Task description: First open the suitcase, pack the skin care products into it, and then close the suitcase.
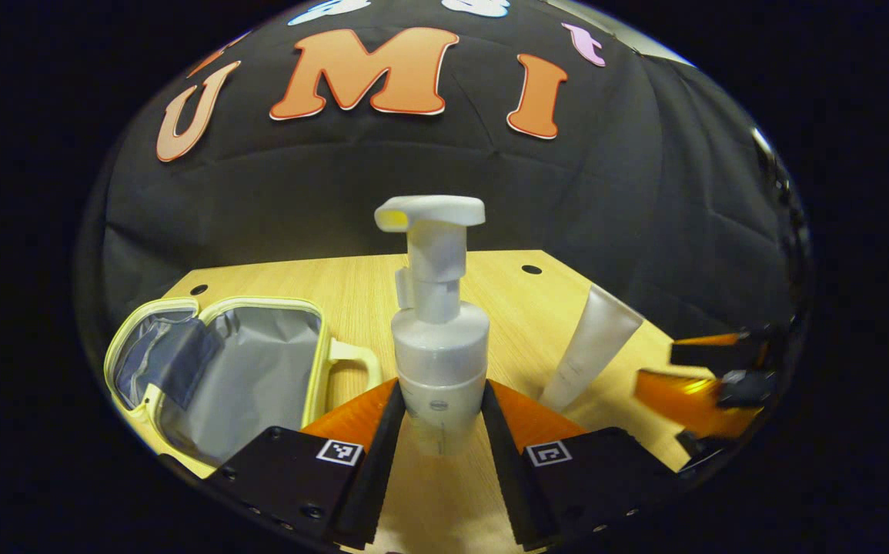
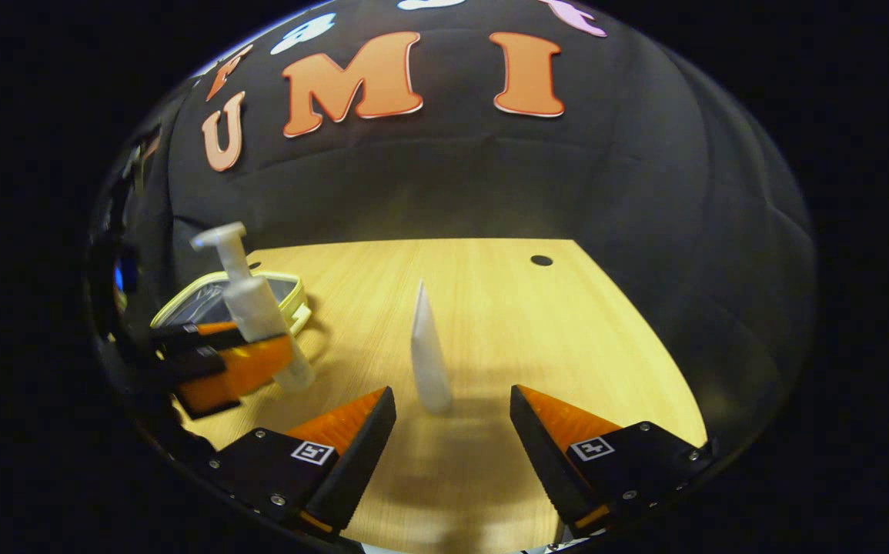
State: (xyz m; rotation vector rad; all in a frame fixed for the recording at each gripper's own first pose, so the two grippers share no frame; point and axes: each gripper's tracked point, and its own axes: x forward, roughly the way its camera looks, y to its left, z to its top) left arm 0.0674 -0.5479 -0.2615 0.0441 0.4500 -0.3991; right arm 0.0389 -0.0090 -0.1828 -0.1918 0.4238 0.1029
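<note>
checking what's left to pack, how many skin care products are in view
2. The pump bottle is gripped between the left gripper's fingers, right of the open case. The tube stands upright on the table, ahead of the open right gripper. The case may hide more.

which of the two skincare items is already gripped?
The pump bottle: the left gripper has both fingers pressed on its base. The white tube stands free on the table, ahead of the open right gripper.
</note>
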